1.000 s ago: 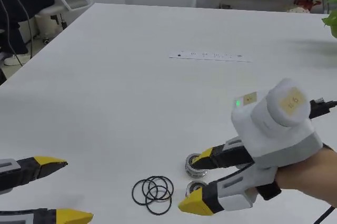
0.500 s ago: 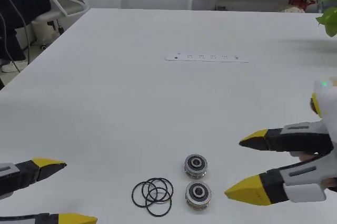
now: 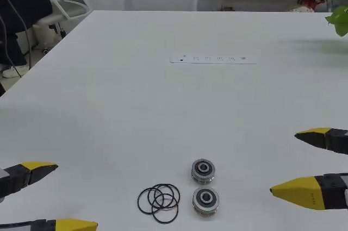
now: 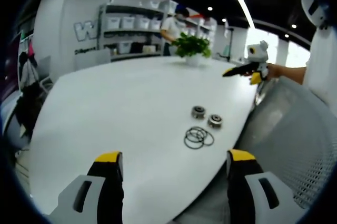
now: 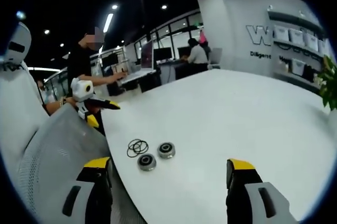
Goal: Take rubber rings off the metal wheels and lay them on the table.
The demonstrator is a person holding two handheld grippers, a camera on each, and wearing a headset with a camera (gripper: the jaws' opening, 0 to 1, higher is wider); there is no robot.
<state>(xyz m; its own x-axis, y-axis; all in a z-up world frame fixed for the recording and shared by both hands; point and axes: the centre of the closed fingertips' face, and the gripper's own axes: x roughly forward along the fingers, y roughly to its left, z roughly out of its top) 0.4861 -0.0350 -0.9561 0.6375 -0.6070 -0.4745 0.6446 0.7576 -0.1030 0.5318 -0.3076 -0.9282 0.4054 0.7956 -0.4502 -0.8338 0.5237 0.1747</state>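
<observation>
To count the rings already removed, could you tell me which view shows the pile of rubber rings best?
The head view: the rubber rings lie near the camera, their overlapping loops distinct. Both gripper views show them small and far off, as one dark cluster.

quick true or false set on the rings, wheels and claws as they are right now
1. The rubber rings lie in a loose pile on the table, beside the near wheel. True.
2. The right claw is shut on a wheel. False: it is open, off to the side of both wheels, and holds nothing.
3. The near wheel is stacked on the far wheel. False: they lie next to each other, flat on the table.
4. The left claw is open and holds nothing. True.
5. A white power strip lies farther back on the table. True.
</observation>
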